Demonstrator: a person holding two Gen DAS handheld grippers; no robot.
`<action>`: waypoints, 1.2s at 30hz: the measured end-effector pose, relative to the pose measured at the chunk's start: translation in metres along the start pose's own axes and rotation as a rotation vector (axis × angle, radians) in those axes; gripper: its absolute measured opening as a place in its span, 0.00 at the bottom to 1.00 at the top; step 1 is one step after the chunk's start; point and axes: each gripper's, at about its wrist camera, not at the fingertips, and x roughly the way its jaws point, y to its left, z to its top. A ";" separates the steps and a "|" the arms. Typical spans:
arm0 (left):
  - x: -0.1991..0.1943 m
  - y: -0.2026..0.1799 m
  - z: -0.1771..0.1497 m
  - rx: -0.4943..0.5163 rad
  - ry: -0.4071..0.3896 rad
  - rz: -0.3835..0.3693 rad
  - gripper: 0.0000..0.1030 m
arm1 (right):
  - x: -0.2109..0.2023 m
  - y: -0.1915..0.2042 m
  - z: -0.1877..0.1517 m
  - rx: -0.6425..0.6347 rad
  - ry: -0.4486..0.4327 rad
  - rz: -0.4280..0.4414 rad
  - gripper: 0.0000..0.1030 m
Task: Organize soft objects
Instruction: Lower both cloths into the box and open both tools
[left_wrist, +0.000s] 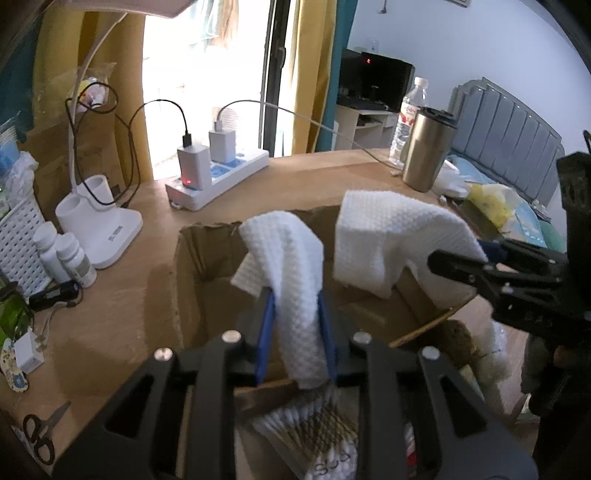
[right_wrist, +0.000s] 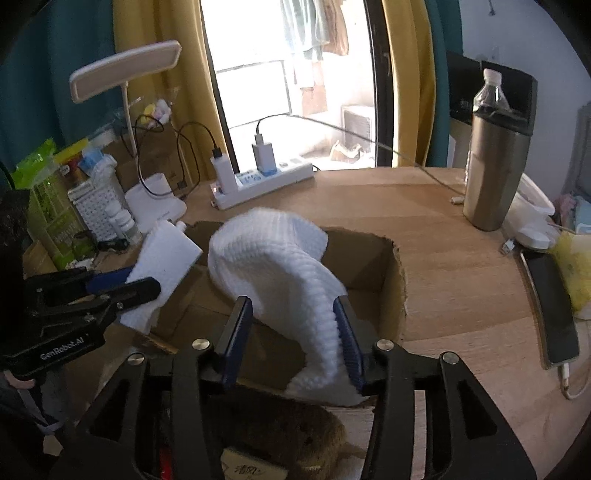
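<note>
White waffle-weave cloth (left_wrist: 295, 280) hung over open cardboard box (left_wrist: 207, 266), one end between blue pads of left gripper (left_wrist: 295, 332); pads sat just beside the fabric on both sides, whether they pressed it could not be told; the other end draped through right gripper (right_wrist: 291, 343), whose jaws stood apart, cloth lying against right-hand pad only, clear gap at the other, so released there. Box stood on wooden table (right_wrist: 461, 280); in right wrist view: white power strip (right_wrist: 262, 184) with two chargers at 12 o'clock from box, steel tumbler (right_wrist: 495, 170) at 2 o'clock with clear water bottle (right_wrist: 489, 92) behind it, white desk lamp (right_wrist: 125, 70) at 10 o'clock, phone (right_wrist: 554, 314) at 3 o'clock near table edge; scissors (left_wrist: 38, 432) at 8 o'clock in left wrist view.
</note>
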 end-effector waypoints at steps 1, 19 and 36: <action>-0.002 0.000 0.000 -0.001 -0.002 0.000 0.25 | -0.004 0.001 0.001 -0.001 -0.011 -0.003 0.49; -0.032 0.004 -0.003 -0.047 -0.062 -0.001 0.89 | -0.047 -0.006 -0.002 -0.011 -0.135 -0.094 0.73; -0.031 0.016 -0.014 -0.083 -0.040 0.030 0.89 | 0.008 -0.032 -0.005 -0.018 -0.022 -0.224 0.73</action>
